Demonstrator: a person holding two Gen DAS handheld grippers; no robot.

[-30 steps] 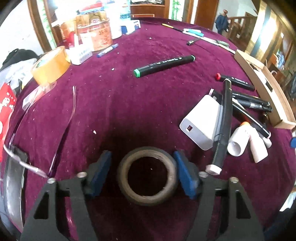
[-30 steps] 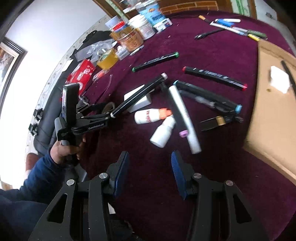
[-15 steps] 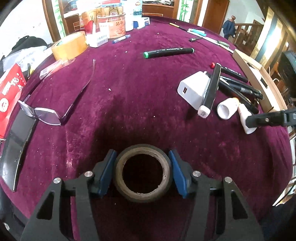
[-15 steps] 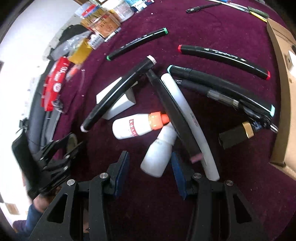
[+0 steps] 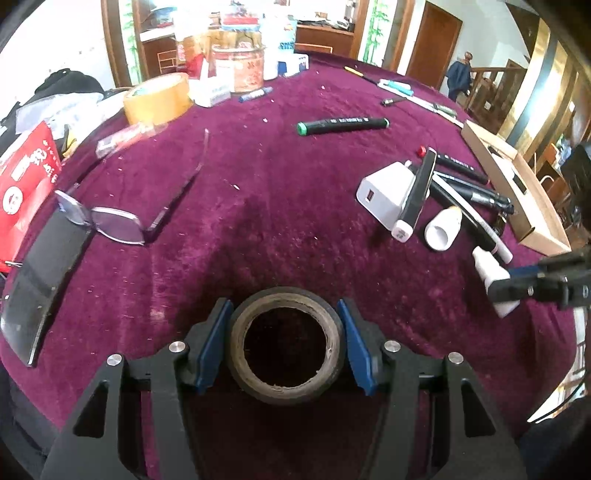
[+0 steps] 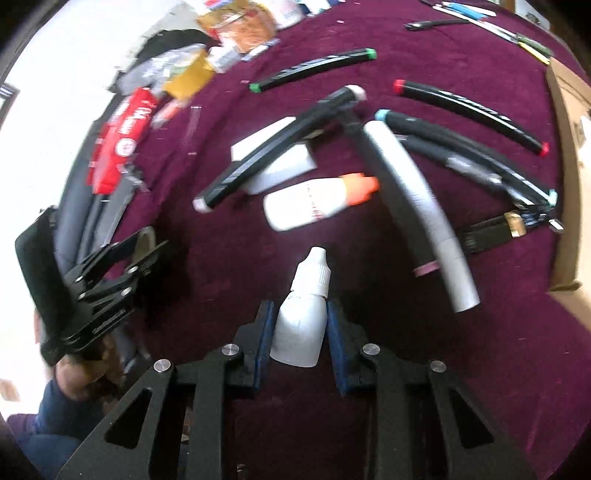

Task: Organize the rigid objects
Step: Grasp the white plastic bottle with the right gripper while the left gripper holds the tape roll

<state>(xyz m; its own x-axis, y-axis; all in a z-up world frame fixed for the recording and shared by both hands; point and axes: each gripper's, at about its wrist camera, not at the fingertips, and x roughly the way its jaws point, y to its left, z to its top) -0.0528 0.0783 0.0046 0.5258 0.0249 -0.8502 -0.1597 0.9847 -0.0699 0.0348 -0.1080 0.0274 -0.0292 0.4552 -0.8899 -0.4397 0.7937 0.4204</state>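
At the bottom centre of the right wrist frame, my right gripper (image 6: 300,332) has just been closing and now clamps the white dropper bottle (image 6: 303,325) by its body, ready to lift clear of the markers (image 6: 469,107). Low in the left frame, my left gripper (image 5: 284,343) squeezes the tape roll (image 5: 287,347) across its width, for carrying toward the cardboard tray (image 5: 517,195), I judge.

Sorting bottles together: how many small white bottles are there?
2. One bottle is between the right gripper's fingers, which have just been closing on it. The orange-capped bottle lies on the cloth beyond, beside the charger. Far clutter may hide more.
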